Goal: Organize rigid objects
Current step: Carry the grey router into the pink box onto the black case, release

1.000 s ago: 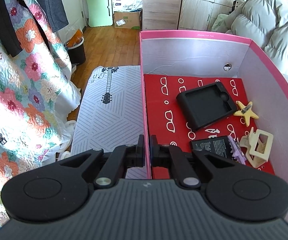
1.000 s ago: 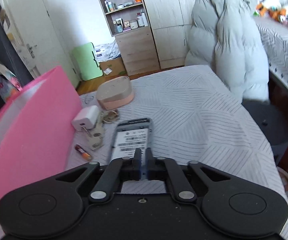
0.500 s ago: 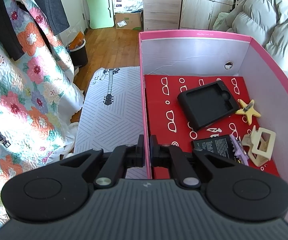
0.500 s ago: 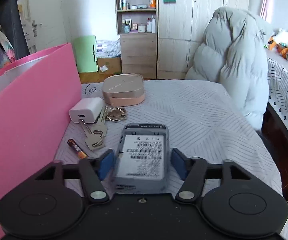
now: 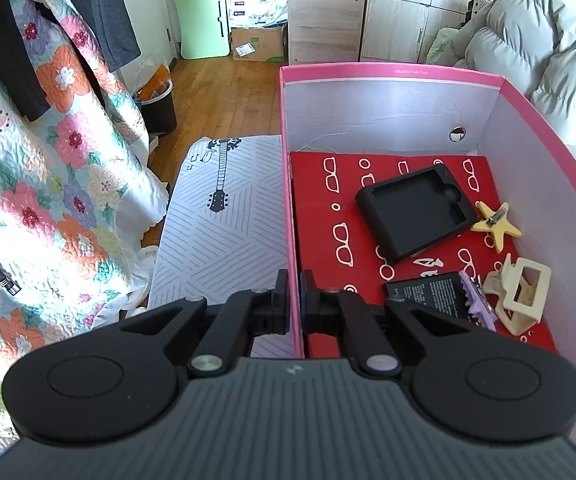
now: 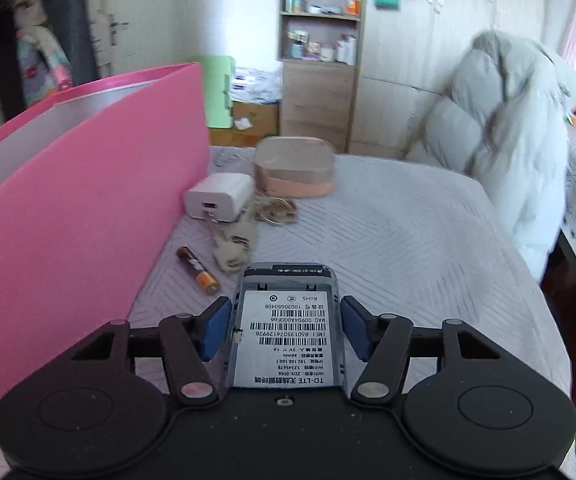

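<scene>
Right hand-held gripper [image 6: 286, 326] has its blue pads [image 6: 215, 328] spread apart on either side of a grey device [image 6: 286, 332] lying label-up on the bed [image 6: 408, 248], and a thin gap shows on both sides, so nothing is clamped. At 11 o'clock from the device lie an orange-tipped battery [image 6: 198, 270] and a bunch of keys [image 6: 234, 246], with a white charger [image 6: 220, 196] beyond them and a rose-gold case [image 6: 294, 172] at 12 o'clock (this view is somewhat blurred). A pink box [image 6: 76, 220] stands at 9 o'clock.

Left hand-held gripper [image 5: 294, 300] is pinched closed on the pink box's near left wall [image 5: 293, 240], one finger outside and one inside. Within the box, on its red liner [image 5: 328, 220], a black tray [image 5: 416, 212] sits at 1 o'clock, a yellow star clip [image 5: 496, 226] just beside it, and a dark battery pack [image 5: 428, 292], purple clip [image 5: 476, 300] and cream claw clip [image 5: 520, 292] at 3 o'clock.
</scene>
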